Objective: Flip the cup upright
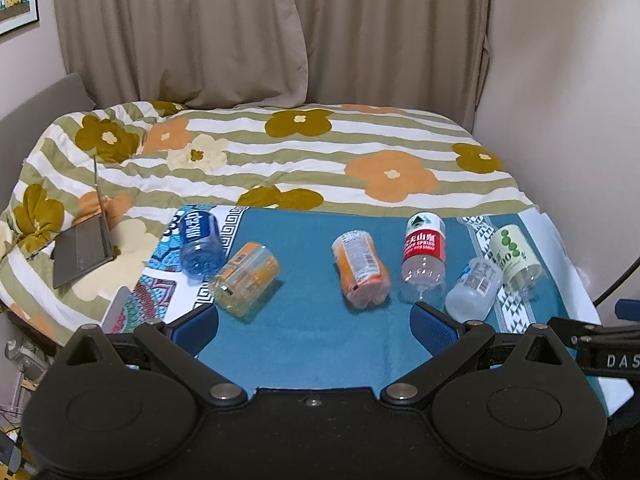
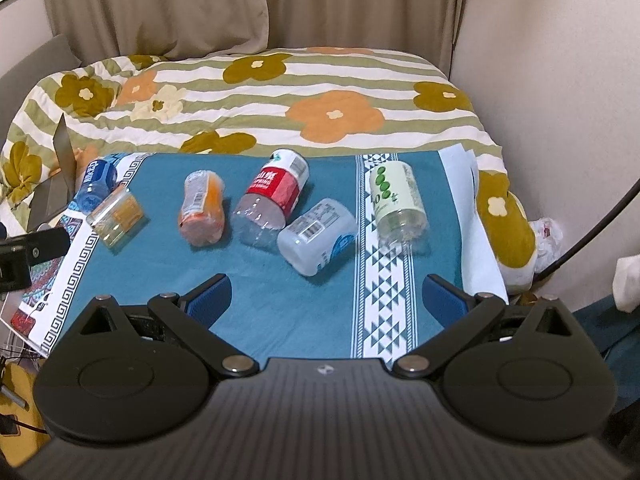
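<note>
Several plastic cups cut from bottles lie on their sides on a teal cloth (image 1: 304, 320) (image 2: 280, 304). From left: a blue-label cup (image 1: 200, 244) (image 2: 94, 186), a yellow-orange cup (image 1: 246, 280) (image 2: 116, 220), an orange cup (image 1: 360, 268) (image 2: 202, 208), a red-label cup (image 1: 424, 256) (image 2: 272, 204), a clear white-label cup (image 1: 474, 288) (image 2: 318, 236) and a green-dotted cup (image 1: 516, 256) (image 2: 398, 204). My left gripper (image 1: 314, 322) is open and empty, in front of the orange cup. My right gripper (image 2: 328, 296) is open and empty, just short of the clear cup.
The cloth lies on a bed with a flowered striped quilt (image 1: 304, 160) (image 2: 280, 92). A grey laptop (image 1: 84, 248) (image 2: 56, 176) stands open at the left. Curtains (image 1: 260, 32) hang behind and a wall (image 2: 560, 80) is at the right.
</note>
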`<state>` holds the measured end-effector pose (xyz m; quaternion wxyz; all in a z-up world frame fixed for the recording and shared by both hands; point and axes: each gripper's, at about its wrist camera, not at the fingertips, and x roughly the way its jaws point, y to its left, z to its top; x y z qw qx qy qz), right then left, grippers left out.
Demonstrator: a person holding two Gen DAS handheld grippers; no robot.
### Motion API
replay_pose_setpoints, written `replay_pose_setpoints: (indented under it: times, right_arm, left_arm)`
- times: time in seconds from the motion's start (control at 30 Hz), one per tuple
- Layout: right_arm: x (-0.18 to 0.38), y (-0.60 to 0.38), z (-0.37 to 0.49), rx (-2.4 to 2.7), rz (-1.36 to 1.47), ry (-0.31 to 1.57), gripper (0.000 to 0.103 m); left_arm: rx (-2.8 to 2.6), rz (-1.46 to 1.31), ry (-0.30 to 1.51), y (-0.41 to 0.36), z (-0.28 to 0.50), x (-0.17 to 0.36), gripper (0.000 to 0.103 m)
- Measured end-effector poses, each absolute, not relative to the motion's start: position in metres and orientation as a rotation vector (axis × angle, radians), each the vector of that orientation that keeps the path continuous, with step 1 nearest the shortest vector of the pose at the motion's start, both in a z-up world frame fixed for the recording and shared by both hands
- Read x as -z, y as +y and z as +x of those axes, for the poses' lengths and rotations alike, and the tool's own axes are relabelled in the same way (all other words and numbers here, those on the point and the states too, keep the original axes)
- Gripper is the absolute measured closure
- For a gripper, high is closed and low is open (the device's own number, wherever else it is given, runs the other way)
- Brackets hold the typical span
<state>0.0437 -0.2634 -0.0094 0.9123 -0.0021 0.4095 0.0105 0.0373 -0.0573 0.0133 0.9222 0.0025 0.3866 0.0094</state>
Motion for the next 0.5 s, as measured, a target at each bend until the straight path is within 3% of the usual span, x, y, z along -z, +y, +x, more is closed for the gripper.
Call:
replay_pose_setpoints:
  times: [0.5]
  right_arm:
    - [0.031, -0.284, 0.104, 0.105, 0.054, 0.898, 0.000]
  left_arm:
    - [0.114, -0.051, 0.972, -0.066, 0.172, 0.032, 0.000]
